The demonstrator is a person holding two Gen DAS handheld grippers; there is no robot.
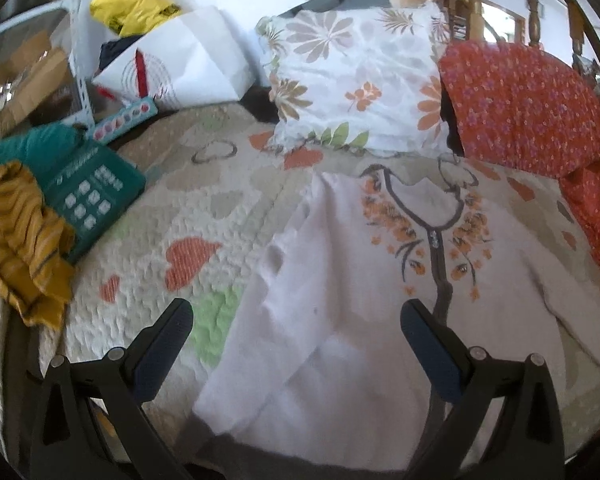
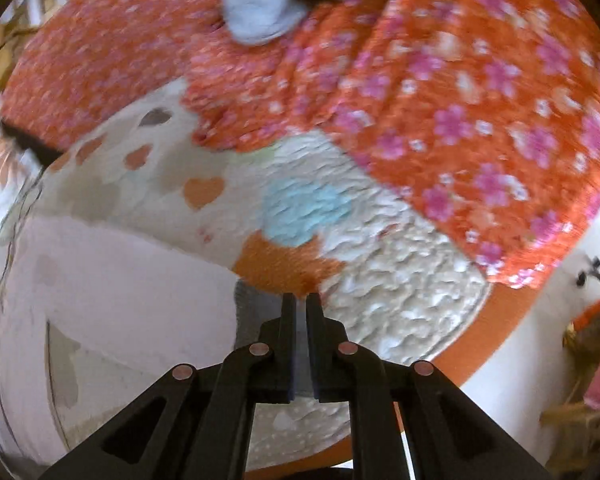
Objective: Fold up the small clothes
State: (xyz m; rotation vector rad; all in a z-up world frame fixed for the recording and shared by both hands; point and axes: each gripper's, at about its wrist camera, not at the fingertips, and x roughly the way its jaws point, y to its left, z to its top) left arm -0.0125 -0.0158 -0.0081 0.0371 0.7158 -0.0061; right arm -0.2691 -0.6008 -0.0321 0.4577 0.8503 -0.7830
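A small white top (image 1: 340, 304) with an orange flower print and a dark neckline lies flat on the quilted bed cover (image 1: 204, 216), its left sleeve folded inward. My left gripper (image 1: 296, 316) is open and empty, hovering over the top's left half. In the right wrist view the same white top (image 2: 120, 280) lies at the left. My right gripper (image 2: 301, 300) is shut on the grey cuff (image 2: 256, 300) of the top's right sleeve, low over the quilt (image 2: 400, 292).
An orange flowered cloth (image 1: 528, 108) lies at the right, also close ahead in the right wrist view (image 2: 440, 100). A flowered pillow (image 1: 356, 76) sits behind the top. A teal garment (image 1: 88, 196) and a mustard striped garment (image 1: 16, 236) lie at the left, with a white paper bag (image 1: 188, 60).
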